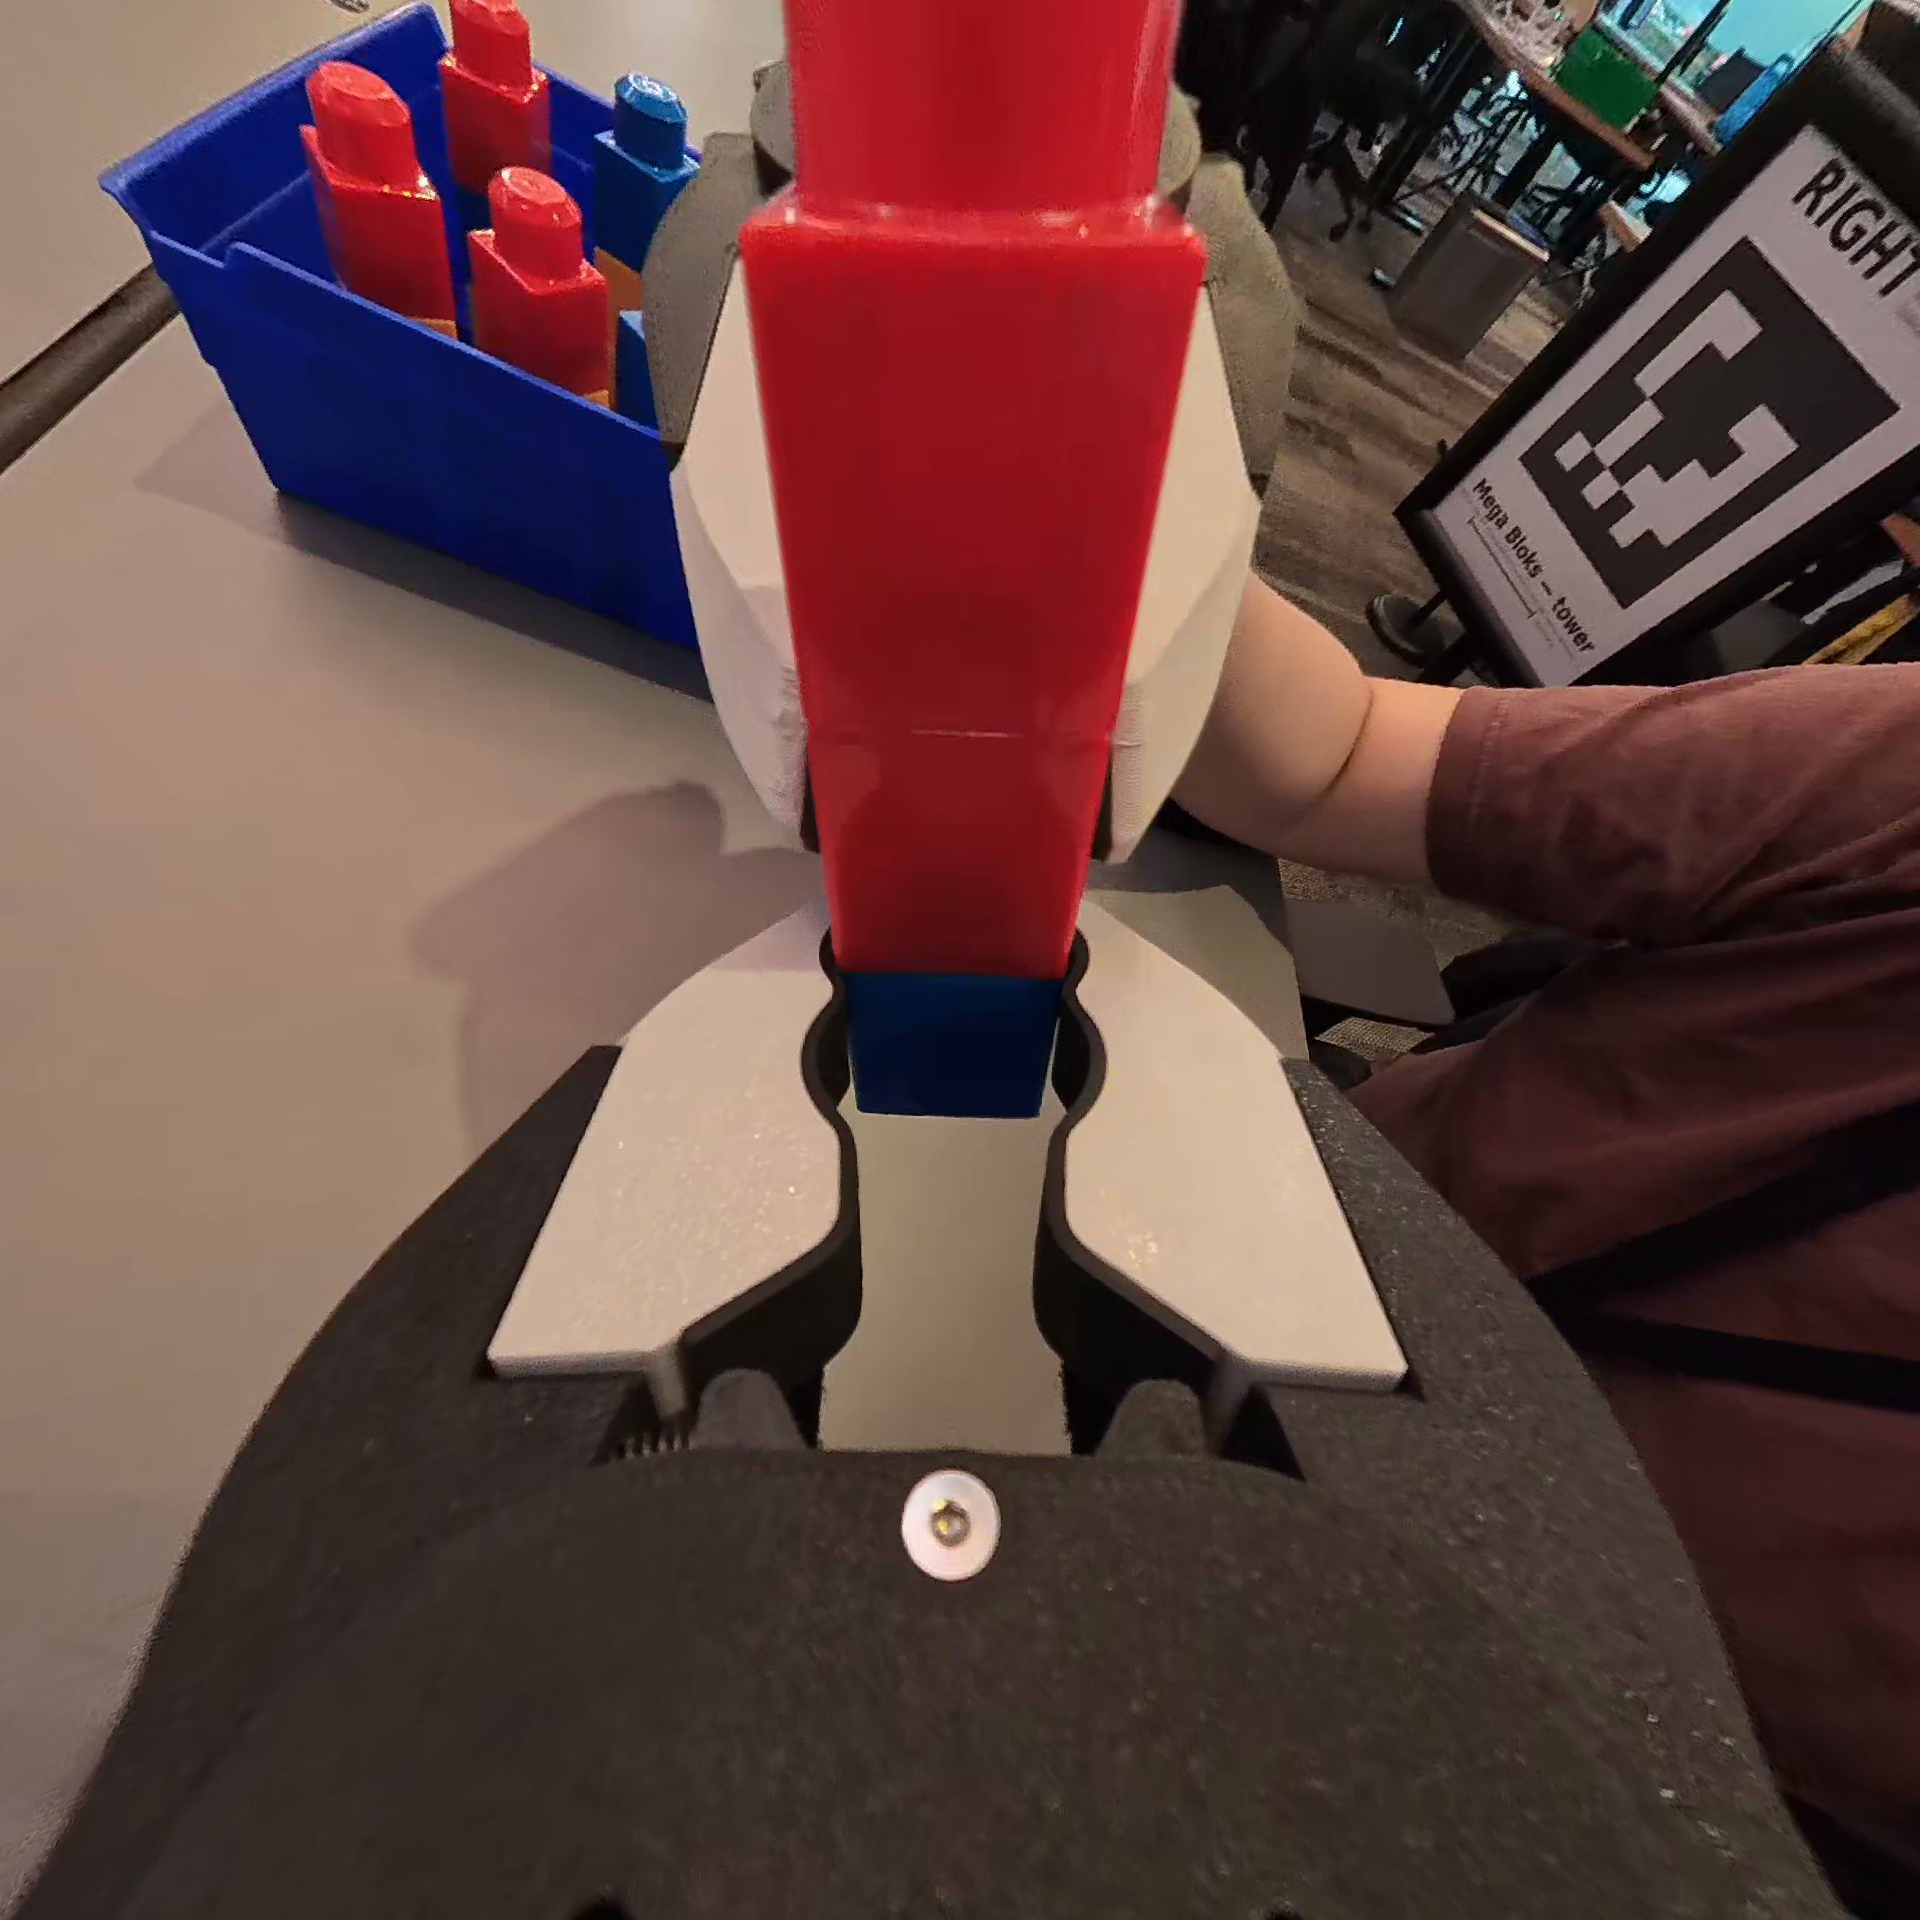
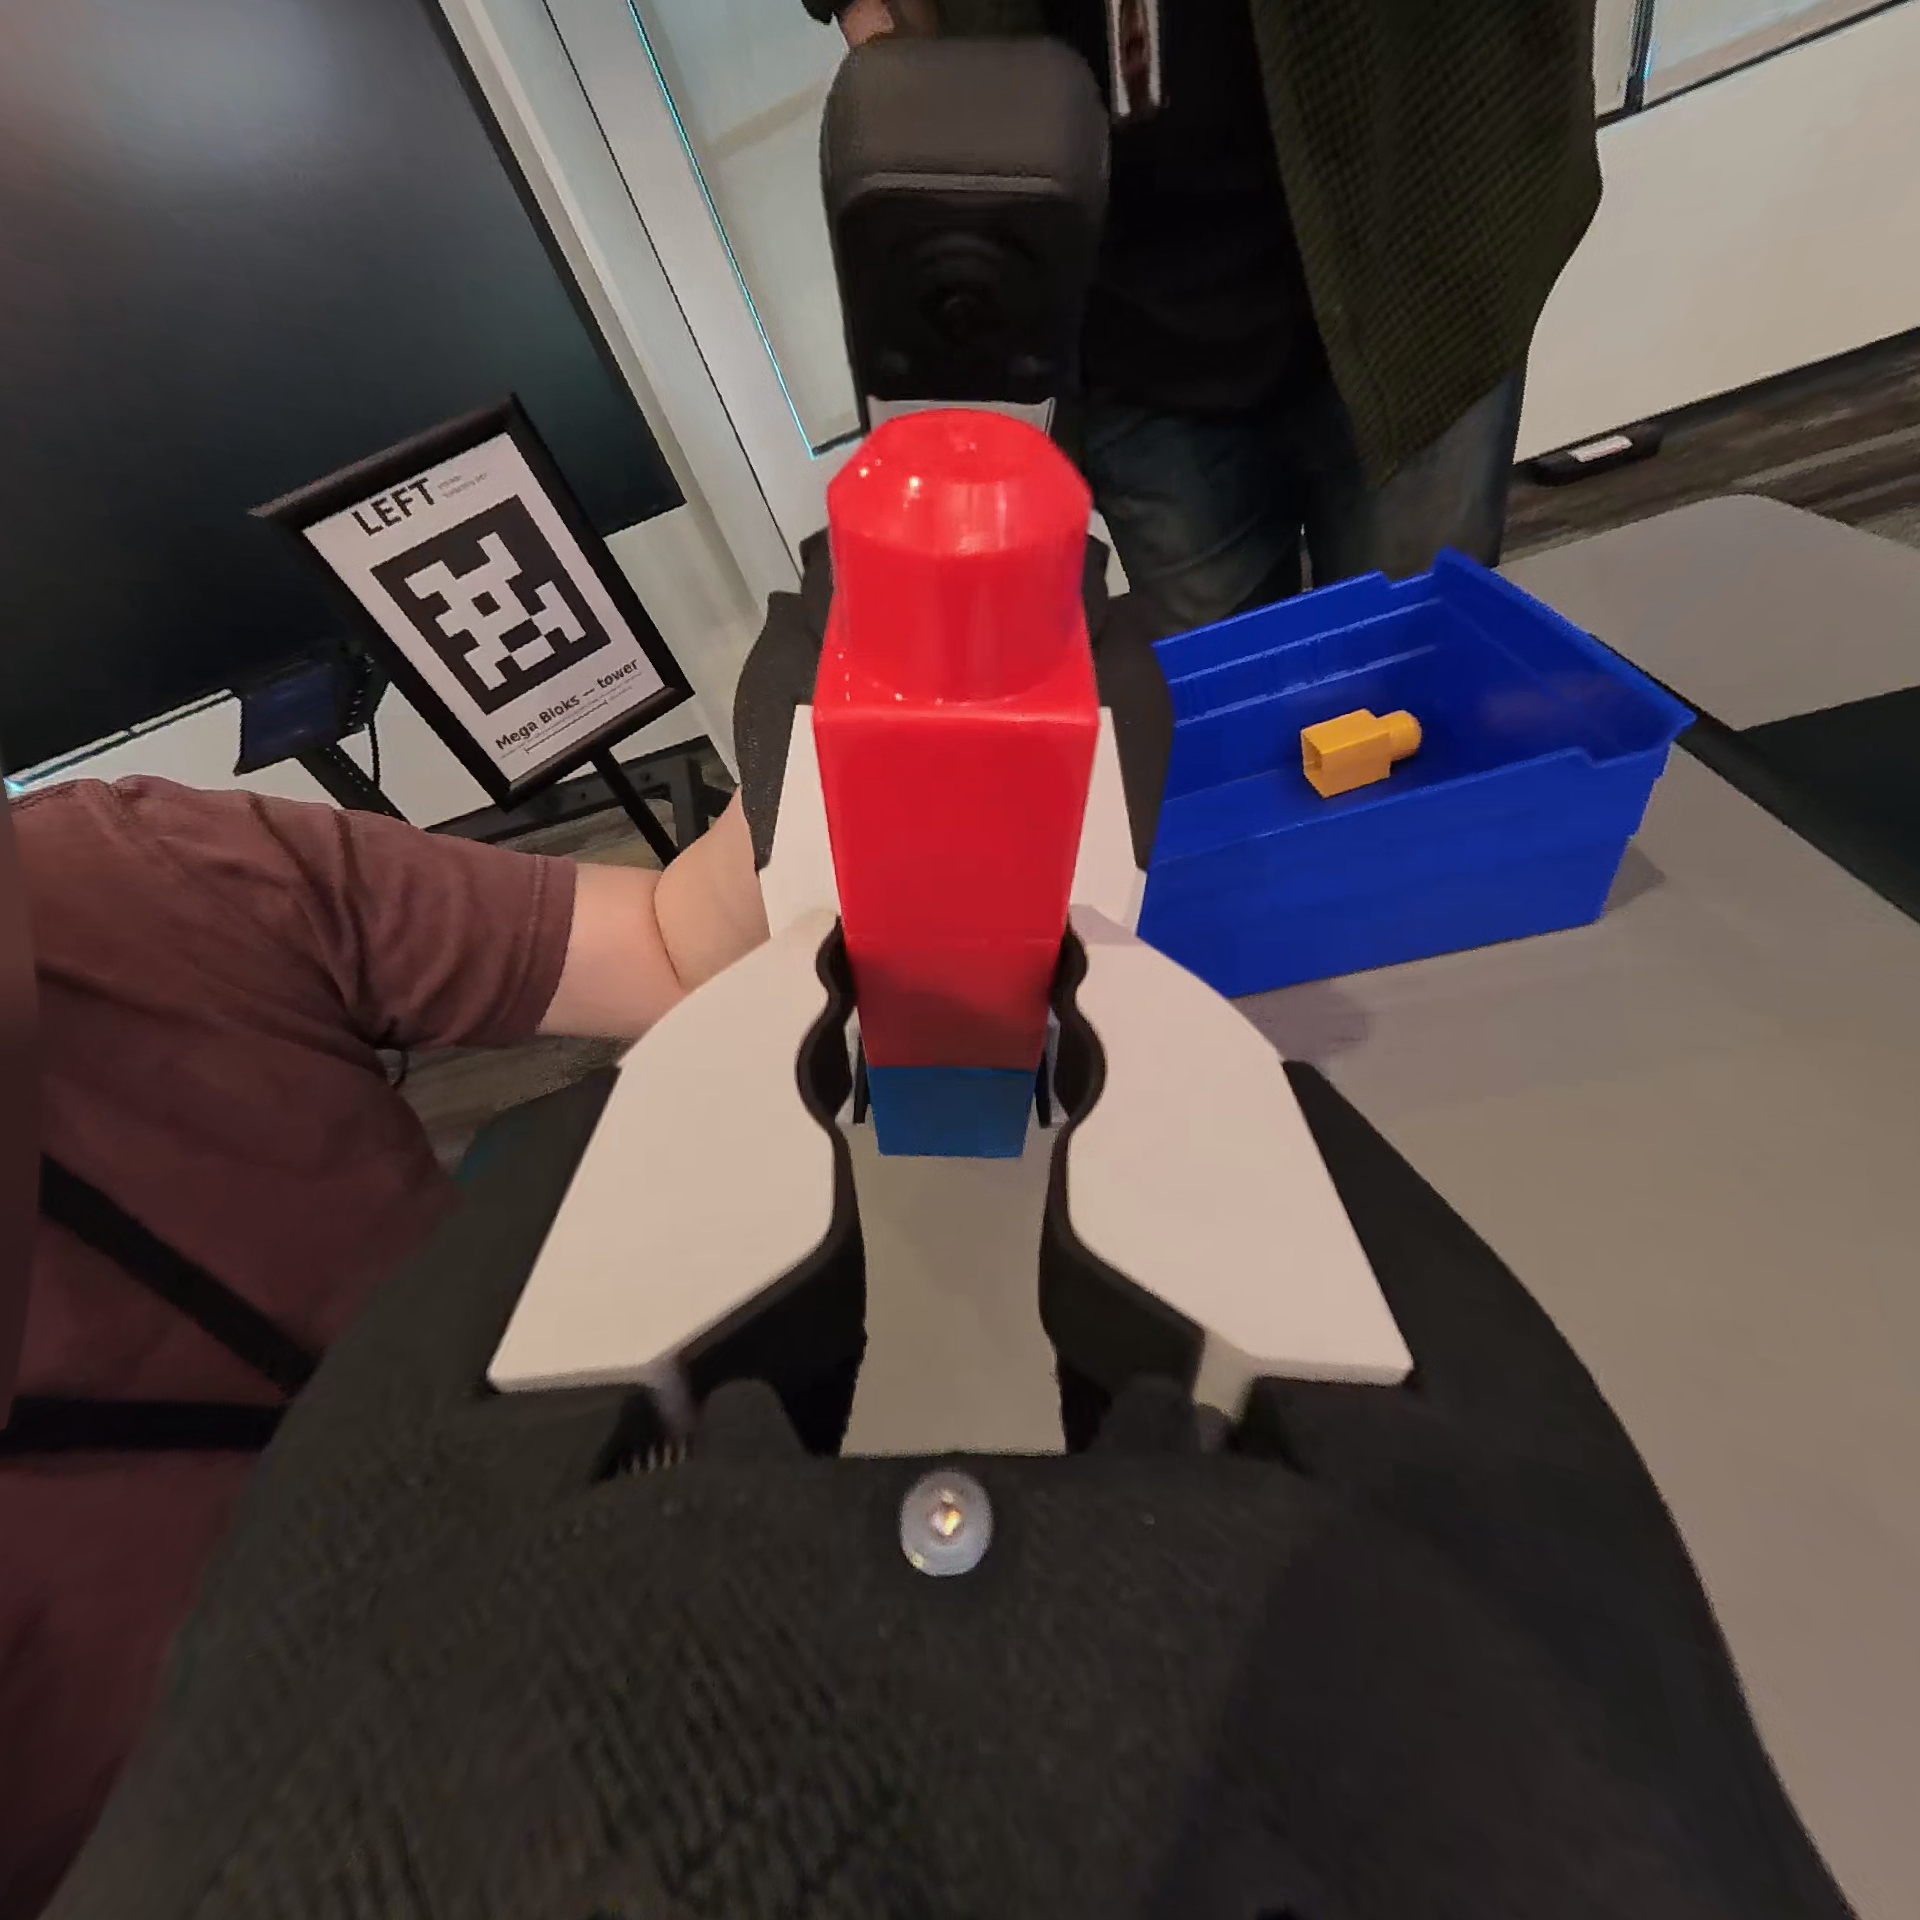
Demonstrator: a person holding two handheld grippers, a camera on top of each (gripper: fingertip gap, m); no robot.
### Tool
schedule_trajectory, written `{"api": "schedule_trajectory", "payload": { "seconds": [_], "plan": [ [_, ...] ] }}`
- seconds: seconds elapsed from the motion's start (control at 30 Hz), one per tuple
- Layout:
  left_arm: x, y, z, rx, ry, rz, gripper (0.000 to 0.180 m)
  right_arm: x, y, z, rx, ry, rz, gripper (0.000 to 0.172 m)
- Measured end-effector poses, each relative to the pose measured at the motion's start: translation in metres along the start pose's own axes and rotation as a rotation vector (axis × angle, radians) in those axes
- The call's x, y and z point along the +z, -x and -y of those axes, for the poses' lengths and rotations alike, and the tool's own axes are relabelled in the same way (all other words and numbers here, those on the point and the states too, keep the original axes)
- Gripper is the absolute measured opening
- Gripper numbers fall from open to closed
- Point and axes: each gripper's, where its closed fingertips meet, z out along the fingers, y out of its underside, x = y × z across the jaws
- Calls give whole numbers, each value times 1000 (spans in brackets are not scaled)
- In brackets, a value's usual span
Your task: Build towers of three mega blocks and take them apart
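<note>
Through my left wrist camera, my left claw (image 1: 951,1023) pinches the blue block (image 1: 945,1044) at the foot of the tower, both pads against its sides. Two red blocks (image 1: 966,582) rise from it, and my right claw (image 1: 961,821) clamps the middle one from the far side. A blue bin (image 1: 416,436) of red and blue blocks sits on the grey table (image 1: 312,831) to the left.

Through my right wrist camera, my right claw (image 2: 951,997) squeezes the lower red block (image 2: 951,997), the blue block (image 2: 951,1117) just beneath, the studded top red block (image 2: 956,727) above. Another blue bin (image 2: 1403,883) nearby holds one yellow block (image 2: 1356,748).

Three blocks joined — so I judge separation comes next. I'd keep both grips firm, pull straight along the tower's axis, and avoid twisting, since a skewed pull could pop a block loose.
</note>
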Motion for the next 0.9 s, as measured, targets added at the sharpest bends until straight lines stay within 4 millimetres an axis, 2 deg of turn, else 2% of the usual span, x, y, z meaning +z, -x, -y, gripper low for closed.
{"api": "schedule_trajectory", "payload": {
  "seconds": [0.07, 0.17, 0.23, 0.3, 0.37, 0.4, 0.47, 0.6, 0.77, 0.9],
  "plan": [
    [0, 3, 1, 5, -3, 18, 37, -5, -1, 5, -13, -22, -21, 36],
    [-4, 9, 3, 38, -6, 93, 59, -28, 1, 20, -57, -53, -98, 36],
    [-11, 14, 8, 55, -36, 153, 69, -62, 3, 34, -118, -64, -235, 36],
    [-16, 16, 12, 68, -53, 189, 69, -108, 7, 45, -179, -80, -402, 36],
    [-18, 17, 14, 58, -68, 201, 70, -157, 4, 45, -187, -97, -589, 36],
    [-19, 18, 15, 56, -72, 213, 69, -179, 1, 39, -188, -97, -680, 36],
    [-21, 22, 16, 57, -72, 251, 70, -211, -4, 13, -170, -77, -779, 37],
    [-26, 31, 20, 44, -91, 335, 71, -243, -24, -56, -49, -58, -847, 37],
    [-28, 39, 22, 51, -102, 427, 71, -242, -53, -121, -4, 61, -799, 37],
    [-26, 40, 21, 51, -94, 447, 71, -232, -63, -146, -45, 216, -697, 37]
  ]
}}
